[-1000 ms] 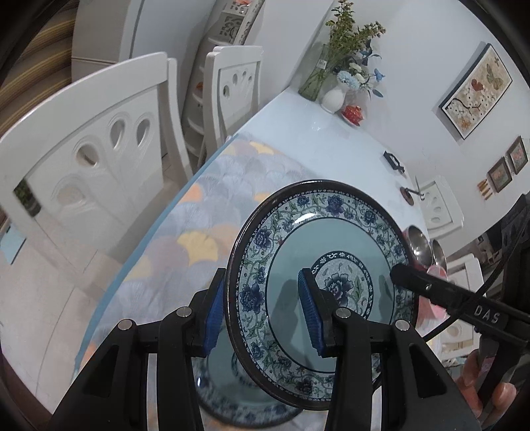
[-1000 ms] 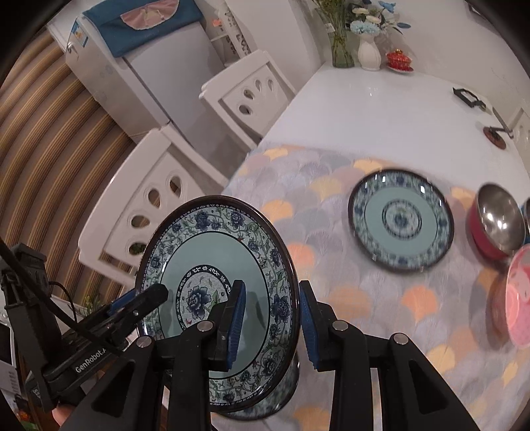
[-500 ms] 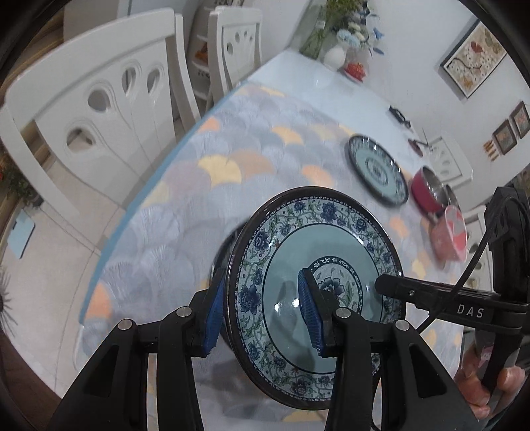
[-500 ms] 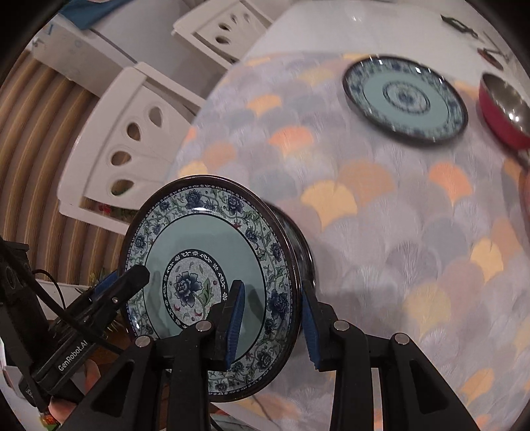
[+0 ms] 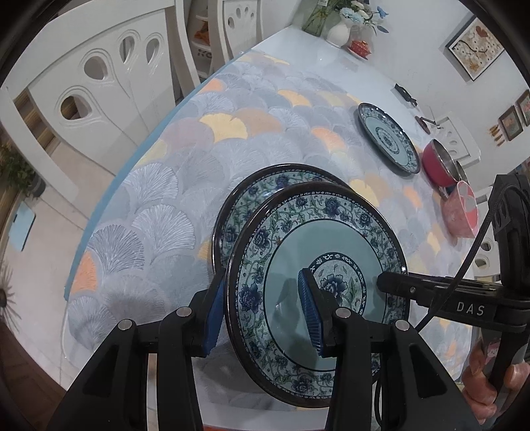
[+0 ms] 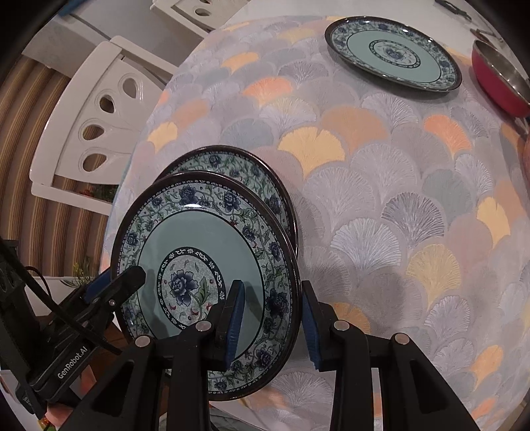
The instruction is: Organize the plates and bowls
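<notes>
Both grippers hold one blue floral plate [image 5: 331,252] [image 6: 198,232] by opposite rims, just above a matching plate [image 5: 261,185] [image 6: 232,162] lying on the table's near edge. My left gripper [image 5: 261,315] is shut on the held plate's rim. My right gripper [image 6: 270,321] is shut on its other rim. A third matching plate [image 5: 387,136] [image 6: 394,53] lies farther across the table. A red bowl with a steel inside [image 5: 437,162] [image 6: 497,79] and a pink bowl [image 5: 462,209] stand beyond it.
The table carries a fan-patterned cloth [image 5: 232,132] [image 6: 381,185]. White chairs [image 5: 99,86] [image 6: 99,109] stand along its left side. A flower vase [image 5: 338,30] and small items sit at the far end.
Both grippers have lowered the held plate toward the plate lying on the table, and the views have tipped down toward the tabletop.
</notes>
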Demonstrator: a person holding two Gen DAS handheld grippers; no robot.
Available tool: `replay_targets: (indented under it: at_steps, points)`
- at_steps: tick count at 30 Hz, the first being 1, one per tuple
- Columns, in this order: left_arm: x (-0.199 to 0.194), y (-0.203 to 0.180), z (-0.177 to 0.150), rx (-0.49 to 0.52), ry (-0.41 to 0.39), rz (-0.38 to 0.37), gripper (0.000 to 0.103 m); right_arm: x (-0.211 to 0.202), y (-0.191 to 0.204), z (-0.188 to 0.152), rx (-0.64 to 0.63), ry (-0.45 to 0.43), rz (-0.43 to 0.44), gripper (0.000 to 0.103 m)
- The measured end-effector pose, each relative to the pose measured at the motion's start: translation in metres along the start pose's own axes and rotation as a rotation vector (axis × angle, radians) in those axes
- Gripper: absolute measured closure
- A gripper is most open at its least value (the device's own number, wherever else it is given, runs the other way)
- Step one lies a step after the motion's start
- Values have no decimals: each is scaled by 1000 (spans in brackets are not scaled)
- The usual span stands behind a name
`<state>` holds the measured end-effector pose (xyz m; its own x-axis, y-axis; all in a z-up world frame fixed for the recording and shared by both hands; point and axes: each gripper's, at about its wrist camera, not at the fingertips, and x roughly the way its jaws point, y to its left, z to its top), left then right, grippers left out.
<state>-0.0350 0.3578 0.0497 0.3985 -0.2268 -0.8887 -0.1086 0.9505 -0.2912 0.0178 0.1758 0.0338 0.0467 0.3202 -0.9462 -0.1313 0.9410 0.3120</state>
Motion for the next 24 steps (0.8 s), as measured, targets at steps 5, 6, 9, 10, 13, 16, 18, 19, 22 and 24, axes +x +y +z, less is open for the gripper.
replay_targets:
  at_steps: [5, 6, 9, 10, 13, 16, 18, 19, 22, 24]
  points:
    - [5, 2, 2, 3, 7, 4, 64, 8, 6, 2, -5, 9, -22, 70]
    - [5, 2, 3, 4, 7, 4, 64, 8, 6, 2, -4, 9, -26, 70]
    - [8, 1, 7, 10, 7, 3, 64, 10, 4, 4, 0, 6, -35, 70]
    - [9, 0, 9, 13, 6, 3, 64, 10, 4, 6, 2, 6, -36, 70]
    - [13, -1, 15, 17, -1, 11, 64, 9, 1, 7, 7, 3, -37, 70]
    - [16, -1, 22, 18, -14, 36, 64, 7, 0, 8, 8, -6, -39, 70]
    - [16, 1, 26, 12, -23, 44, 63, 6, -1, 11, 7, -13, -40, 70]
    - [15, 2, 30, 8, -34, 45, 63, 6, -1, 13, 9, -17, -36, 70]
    - [11, 5, 37, -1, -61, 46, 62, 1, -1, 17, 10, -40, -21, 70]
    - [7, 7, 39, -6, -71, 46, 62, -3, 0, 18, 5, -53, -18, 70]
